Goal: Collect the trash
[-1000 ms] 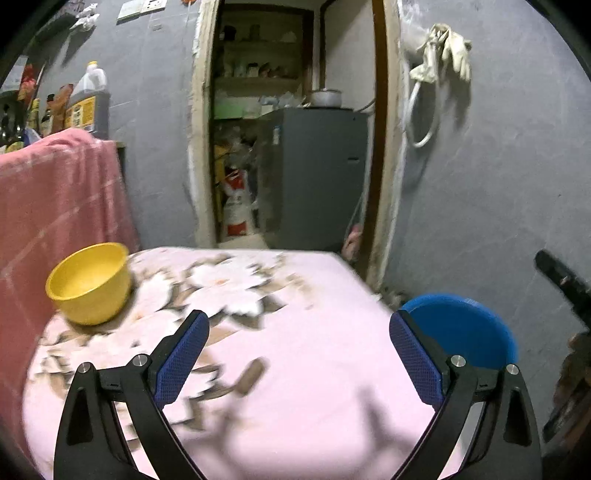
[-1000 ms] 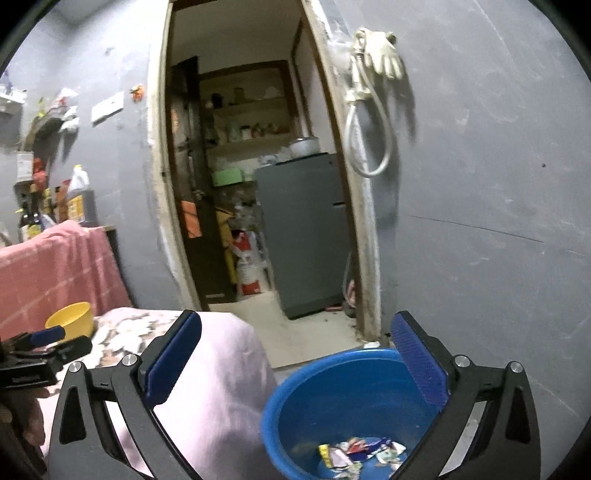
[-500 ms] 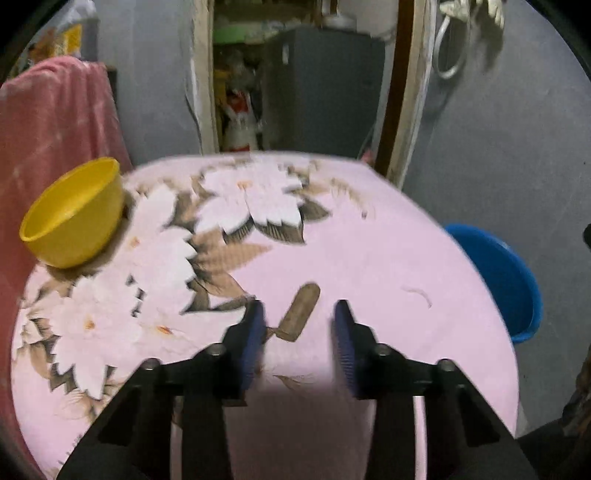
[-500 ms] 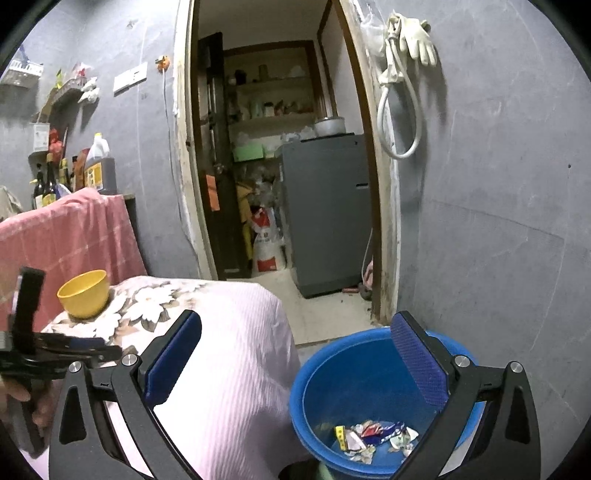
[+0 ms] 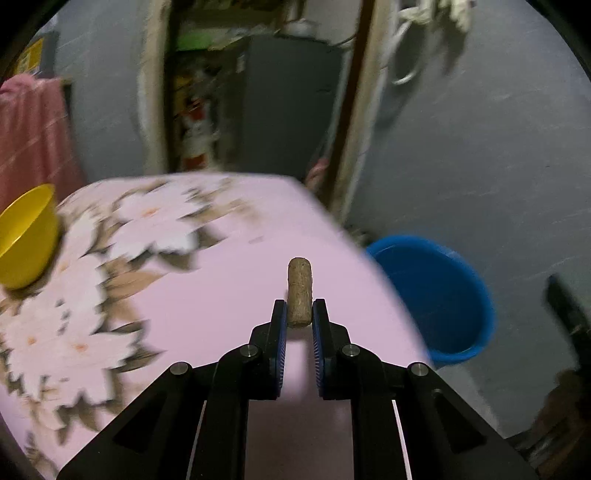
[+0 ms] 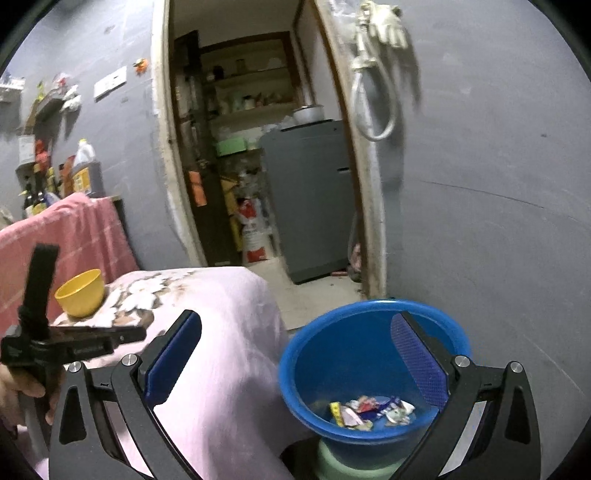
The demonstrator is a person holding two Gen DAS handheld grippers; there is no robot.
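Observation:
My left gripper (image 5: 299, 317) is shut on a brown cork (image 5: 300, 290), which sticks up and forward from between the blue pads, held above the pink flowered tablecloth (image 5: 207, 295). A blue bucket (image 5: 436, 295) stands on the floor to the right of the table. In the right wrist view my right gripper (image 6: 295, 354) is open and empty, over the same bucket (image 6: 354, 354), which holds several crumpled wrappers (image 6: 369, 410). The left gripper shows from the side at the left in the right wrist view (image 6: 125, 334).
A yellow bowl (image 5: 26, 236) sits at the table's left edge, next to a pink towel (image 5: 33, 129). Behind is a doorway with a grey fridge (image 6: 314, 199) and shelves. A hose and a glove (image 6: 384, 22) hang on the grey wall.
My left gripper closed on the cork lying on the cloth and lifted it, swinging right toward the bucket. The right gripper stayed open, drifting slightly over the bucket.

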